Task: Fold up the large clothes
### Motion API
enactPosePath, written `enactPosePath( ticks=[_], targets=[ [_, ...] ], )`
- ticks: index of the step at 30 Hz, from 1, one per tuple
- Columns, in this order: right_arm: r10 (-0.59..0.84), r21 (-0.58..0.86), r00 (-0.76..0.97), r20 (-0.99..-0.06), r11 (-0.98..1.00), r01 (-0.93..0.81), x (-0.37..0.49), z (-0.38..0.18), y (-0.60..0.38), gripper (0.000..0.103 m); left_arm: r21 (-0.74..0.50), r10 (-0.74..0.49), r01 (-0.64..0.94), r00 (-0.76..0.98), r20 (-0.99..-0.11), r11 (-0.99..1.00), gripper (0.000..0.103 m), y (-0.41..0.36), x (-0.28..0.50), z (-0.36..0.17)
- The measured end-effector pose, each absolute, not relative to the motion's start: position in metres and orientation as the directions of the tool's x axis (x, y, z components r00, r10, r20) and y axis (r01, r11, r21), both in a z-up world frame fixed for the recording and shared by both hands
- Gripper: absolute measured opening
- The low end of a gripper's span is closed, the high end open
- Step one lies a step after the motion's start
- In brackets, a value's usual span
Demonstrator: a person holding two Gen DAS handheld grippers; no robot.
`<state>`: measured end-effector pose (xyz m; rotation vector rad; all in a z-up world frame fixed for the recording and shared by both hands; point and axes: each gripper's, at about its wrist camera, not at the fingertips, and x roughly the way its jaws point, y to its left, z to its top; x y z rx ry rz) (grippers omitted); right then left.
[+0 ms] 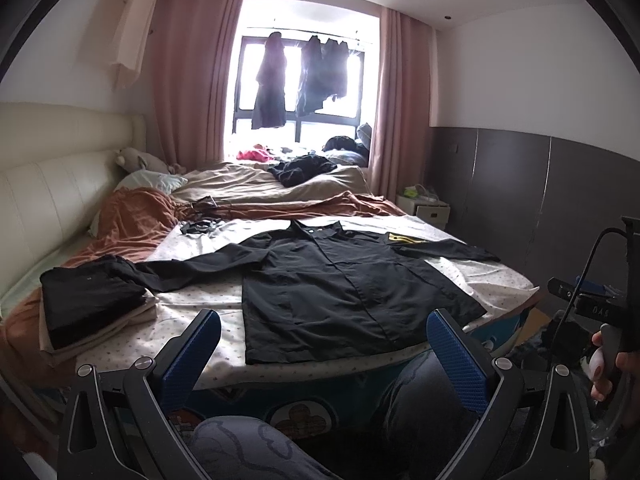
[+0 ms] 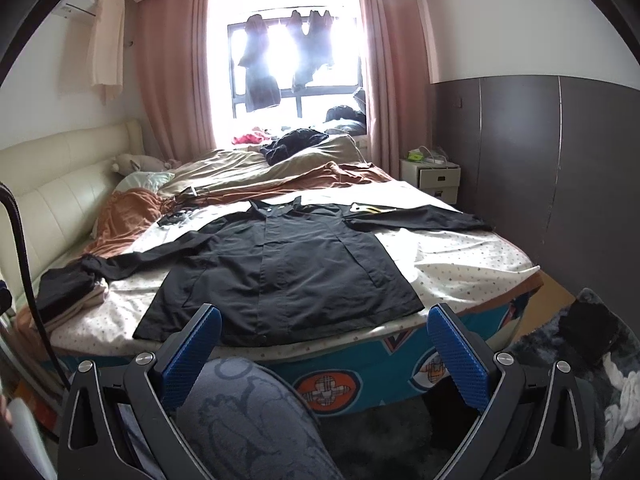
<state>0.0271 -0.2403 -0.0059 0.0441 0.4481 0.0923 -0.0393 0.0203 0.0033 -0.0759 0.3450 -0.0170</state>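
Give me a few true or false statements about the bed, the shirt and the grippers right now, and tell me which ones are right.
1. The black shirt lies spread flat on the bed. True.
2. The left gripper is shut on a sleeve. False: it is open and holds nothing.
3. A stack of folded clothes sits to the left of the shirt. True.
4. The right gripper is open. True.
5. The curtains are drawn shut over the window. False: they are pulled aside, and clothes hang in the window.

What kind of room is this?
A bedroom, most likely: a big bed with a spotted white sheet, a padded cream headboard, and a small white bedside cabinet beside it.
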Motion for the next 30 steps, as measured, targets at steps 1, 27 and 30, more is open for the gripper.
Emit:
enactPosePath(
  ticks=[1, 27, 30],
  targets=[
    [0.097, 0.060, 0.898, -0.429, 0.995, -0.079, 0.029, -0.005, -0.241, 0.103, -0.076, -0.025, -0.001, 0.941, -0.339, 0.997, 0.103, 0.021, -0.037, 0.005],
    [0.118, 0.112, 0.849, -0.516, 0.991, -0.069, 0.158, -0.037, -0.223, 0.103, -0.111, 0.020, -0.076, 0.899, -0.438, 0.991, 0.103, 0.067, 0.079, -0.007],
    [0.168, 0.163, 0.837, -0.520, 0.982, -0.096, 0.184, -0.041, -0.214, 0.103, -0.130, 0.036, -0.106, 0.890, -0.454, 0.986, 0.103, 0.082, 0.102, -0.009]
  ],
)
